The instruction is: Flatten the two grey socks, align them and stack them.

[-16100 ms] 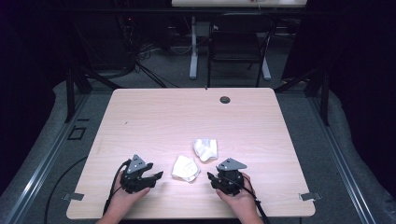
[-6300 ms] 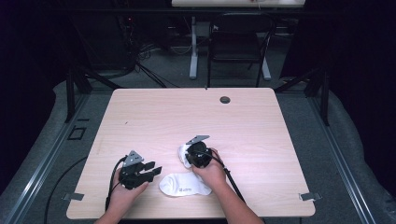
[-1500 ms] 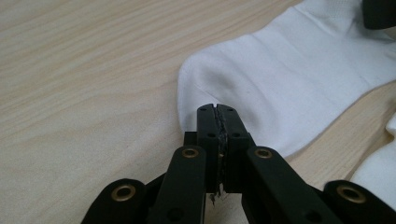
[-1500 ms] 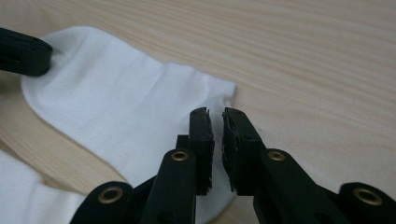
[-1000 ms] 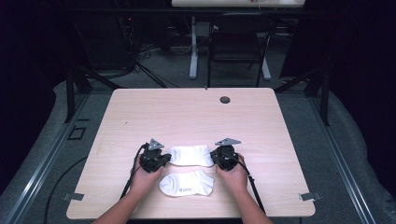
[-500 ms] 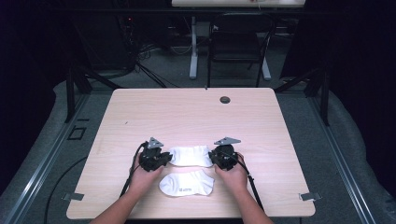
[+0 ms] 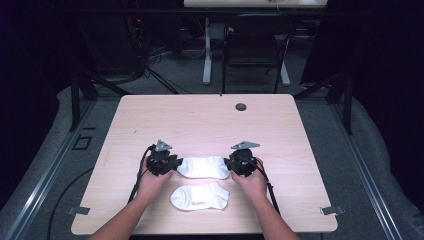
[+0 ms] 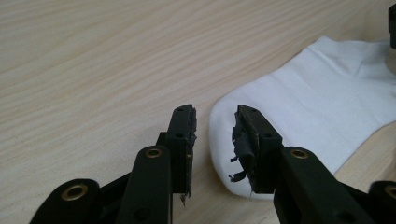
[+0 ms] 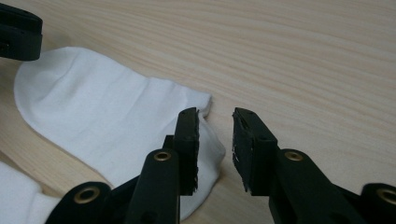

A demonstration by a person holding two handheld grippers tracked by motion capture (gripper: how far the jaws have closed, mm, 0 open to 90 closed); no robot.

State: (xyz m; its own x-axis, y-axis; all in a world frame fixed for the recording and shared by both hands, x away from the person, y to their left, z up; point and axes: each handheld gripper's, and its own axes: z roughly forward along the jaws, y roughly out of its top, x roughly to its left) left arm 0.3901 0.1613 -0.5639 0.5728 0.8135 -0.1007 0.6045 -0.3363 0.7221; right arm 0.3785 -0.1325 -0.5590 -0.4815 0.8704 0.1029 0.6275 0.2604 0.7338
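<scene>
cloth of the far white ankle sock (image 7: 202, 167), flat on the wooden table (image 7: 200, 120) between the released left gripper (image 8: 214, 135) and right gripper (image 9: 215, 135), looks light, limp, best pinched at either end.

— Where is there room to move on the table (image 7: 200, 120)?
— The whole far half is bare wood, except a small dark round cap (image 7: 241, 106) near the far edge.
— And close in?
— Two white socks: the far sock (image 7: 202, 167) fills the gap between the left gripper (image 7: 173, 165) and right gripper (image 7: 229, 165), and the near sock (image 7: 200, 196) lies between the hands. The outer sides are open.
</scene>
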